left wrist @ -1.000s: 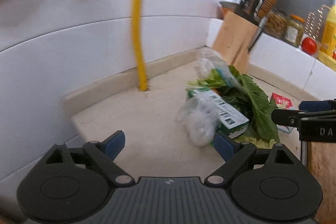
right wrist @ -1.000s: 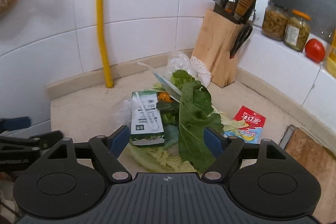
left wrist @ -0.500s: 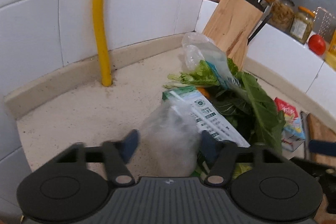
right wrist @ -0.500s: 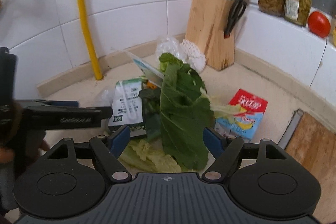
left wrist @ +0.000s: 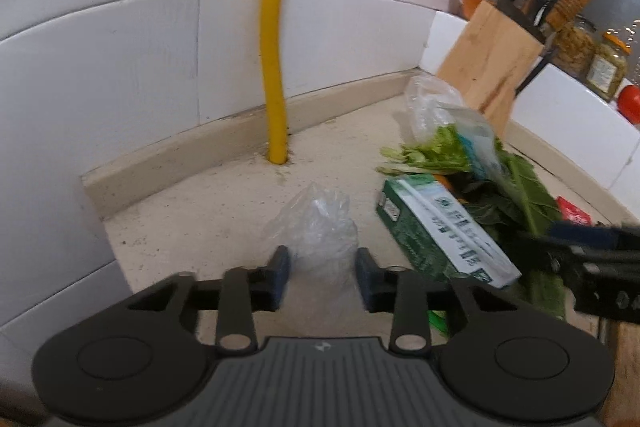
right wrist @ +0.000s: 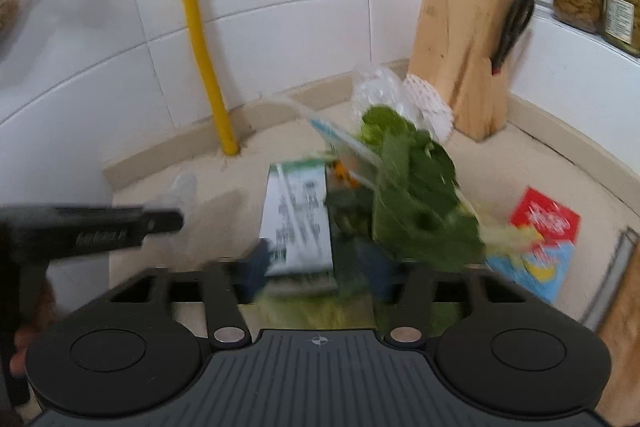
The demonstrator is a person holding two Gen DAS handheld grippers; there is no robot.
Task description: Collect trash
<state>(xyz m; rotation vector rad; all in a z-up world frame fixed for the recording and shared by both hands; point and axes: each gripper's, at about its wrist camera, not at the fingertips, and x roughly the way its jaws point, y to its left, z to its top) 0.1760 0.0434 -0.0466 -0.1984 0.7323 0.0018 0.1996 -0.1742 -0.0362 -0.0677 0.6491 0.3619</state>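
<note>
Left gripper (left wrist: 322, 269): closing on crumpled clear plastic bag (left wrist: 316, 223); pad contact unclear.
Right gripper (right wrist: 316, 267): closing around blurred green-and-white carton (right wrist: 298, 219), not yet gripping.
Carton base: hidden.

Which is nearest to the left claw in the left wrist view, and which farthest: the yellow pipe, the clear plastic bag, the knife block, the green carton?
1. Clear plastic bag: between the fingers of the closing left claw.
2. Green carton: just to the right.
3. Yellow pipe: behind, at the wall.
4. Knife block: far right corner.
</note>
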